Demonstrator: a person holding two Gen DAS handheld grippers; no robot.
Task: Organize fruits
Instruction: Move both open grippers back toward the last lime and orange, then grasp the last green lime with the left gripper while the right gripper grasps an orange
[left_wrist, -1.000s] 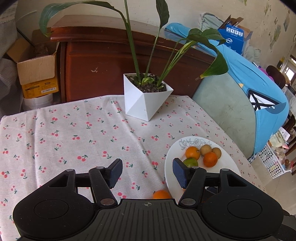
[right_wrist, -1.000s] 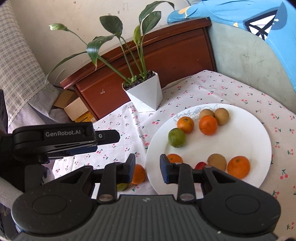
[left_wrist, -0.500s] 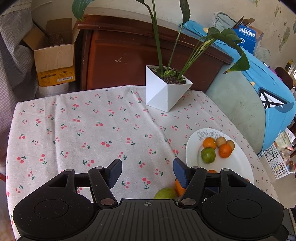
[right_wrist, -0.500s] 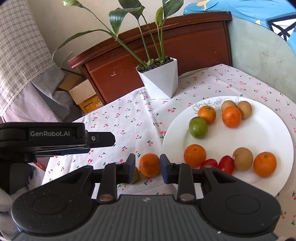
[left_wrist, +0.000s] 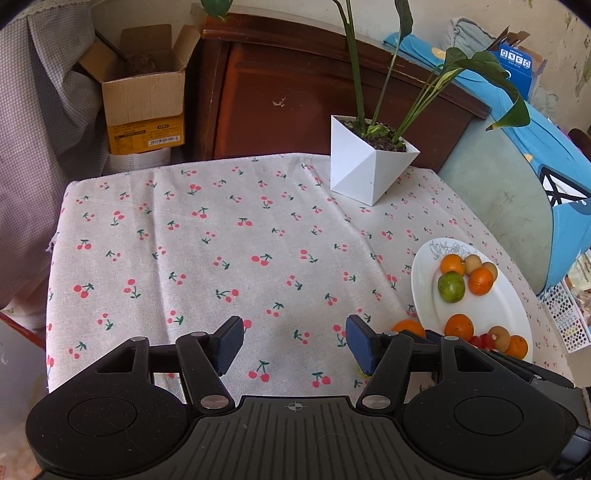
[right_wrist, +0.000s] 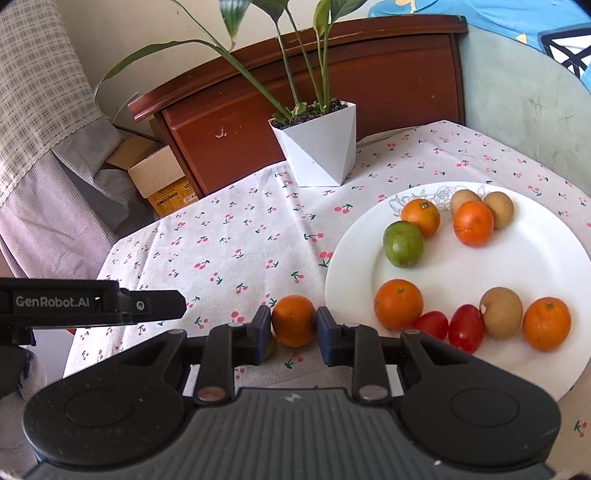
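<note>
Now closing, the right gripper (right_wrist: 294, 325) pinches a stray orange (right_wrist: 294, 319) on the cherry-print tablecloth (right_wrist: 236, 254), just beside the white plate (right_wrist: 461, 273), likely bound for that plate. The left gripper (left_wrist: 294, 341) hangs spread and empty, away from the plate.

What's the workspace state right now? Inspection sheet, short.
Surface: cherry-print tablecloth, flat.
Job's things: white plate holding oranges, brown fruit, tomatoes and one green fruit; loose orange on the cloth beside the plate.
Clutter: potted plant at the far edge.
Grippers: right tongs just closed, pads against the loose orange; left tongs open over bare cloth.
Cables: nothing seen.
Surroundings: wooden cabinet, cardboard box, blue-draped chair.
</note>
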